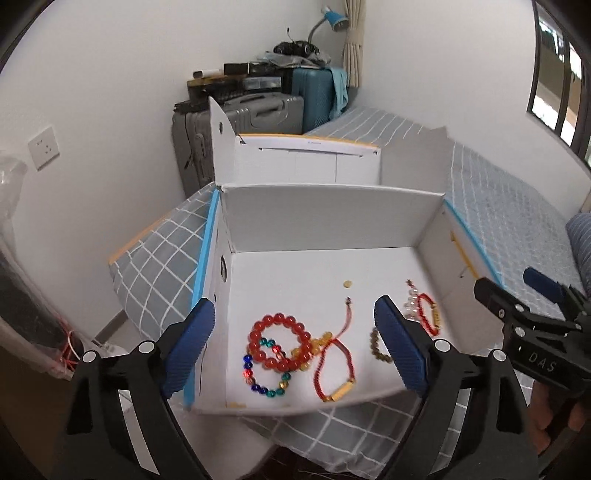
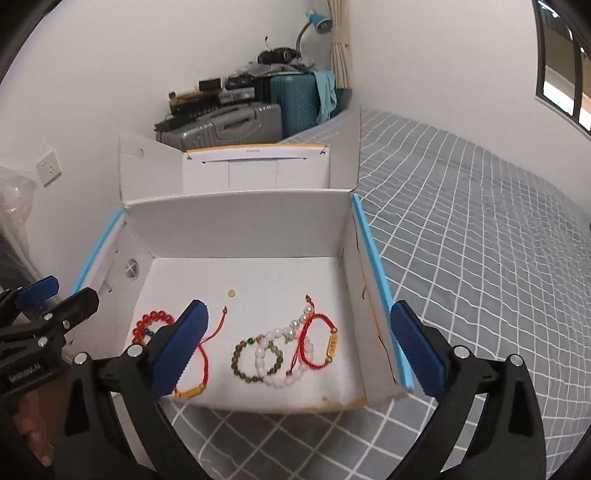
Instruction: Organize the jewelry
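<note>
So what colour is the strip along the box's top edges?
Light blue edge strip on the white cardboard box; clearest in the right wrist view.

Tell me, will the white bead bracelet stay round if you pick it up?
Probably not. The white bead bracelet lies in a bent, trailing line, so it likely droops floppy when lifted. Its round, glossy beads may slip and roll inside the white box.

Grey checked bedspread (image 2: 461,221), grey hard-shell suitcase (image 2: 236,123), teal ribbed suitcase (image 2: 295,99), blue gooseneck desk lamp (image 2: 319,20), white wall socket (image 1: 43,147)
</note>
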Tool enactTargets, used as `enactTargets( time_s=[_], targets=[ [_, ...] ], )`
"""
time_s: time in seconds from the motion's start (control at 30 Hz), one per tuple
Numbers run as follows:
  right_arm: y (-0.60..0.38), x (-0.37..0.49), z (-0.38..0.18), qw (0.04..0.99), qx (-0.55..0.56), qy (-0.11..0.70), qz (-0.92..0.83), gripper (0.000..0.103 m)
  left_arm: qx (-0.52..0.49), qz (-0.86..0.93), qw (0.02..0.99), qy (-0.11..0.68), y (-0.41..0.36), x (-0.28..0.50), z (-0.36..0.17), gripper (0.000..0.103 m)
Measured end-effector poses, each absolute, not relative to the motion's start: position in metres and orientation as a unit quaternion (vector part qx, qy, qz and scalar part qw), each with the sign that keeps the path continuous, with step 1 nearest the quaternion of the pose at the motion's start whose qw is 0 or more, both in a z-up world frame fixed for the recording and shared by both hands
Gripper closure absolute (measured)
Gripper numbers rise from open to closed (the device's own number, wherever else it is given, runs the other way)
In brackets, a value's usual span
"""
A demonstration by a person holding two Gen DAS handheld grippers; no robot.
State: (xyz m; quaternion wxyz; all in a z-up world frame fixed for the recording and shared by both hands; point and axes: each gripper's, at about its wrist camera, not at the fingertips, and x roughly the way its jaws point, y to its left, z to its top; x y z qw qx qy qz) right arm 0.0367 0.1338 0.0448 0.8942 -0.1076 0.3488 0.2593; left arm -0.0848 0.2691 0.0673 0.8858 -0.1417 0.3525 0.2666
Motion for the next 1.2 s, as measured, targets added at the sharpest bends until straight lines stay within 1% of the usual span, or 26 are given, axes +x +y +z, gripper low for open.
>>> enactTargets(
  time_s=[0.03,0.1,0.27,0.43,0.63,1.2],
  targets=[
    [0.13,0.031,0.045,0.895,-0.109,0.345,0.261,0.008,-0.145,0.266,0.887,0.349,0.266,-0.09,0.069,0.01],
    [0.121,0.02,0.044,0.896,-0.111,0.342,0.26,0.008,-0.142,0.268,0.89,0.341,0.258,-0.099,0.069,0.006],
    [0.109,-0.005,0.038,0.897,-0.113,0.338,0.262,0.008,-0.116,0.282,0.89,0.339,0.241,-0.115,0.06,0.006],
    [0.102,-0.022,0.026,0.896,-0.111,0.339,0.266,0.008,-0.139,0.278,0.886,0.345,0.24,-0.13,0.046,0.006],
    [0.103,-0.026,0.014,0.89,-0.108,0.351,0.27,0.008,-0.143,0.276,0.879,0.36,0.238,-0.136,0.032,0.006],
    [0.102,-0.023,0.01,0.886,-0.103,0.365,0.268,0.008,-0.132,0.269,0.88,0.37,0.232,-0.132,0.031,0.006]
  ],
)
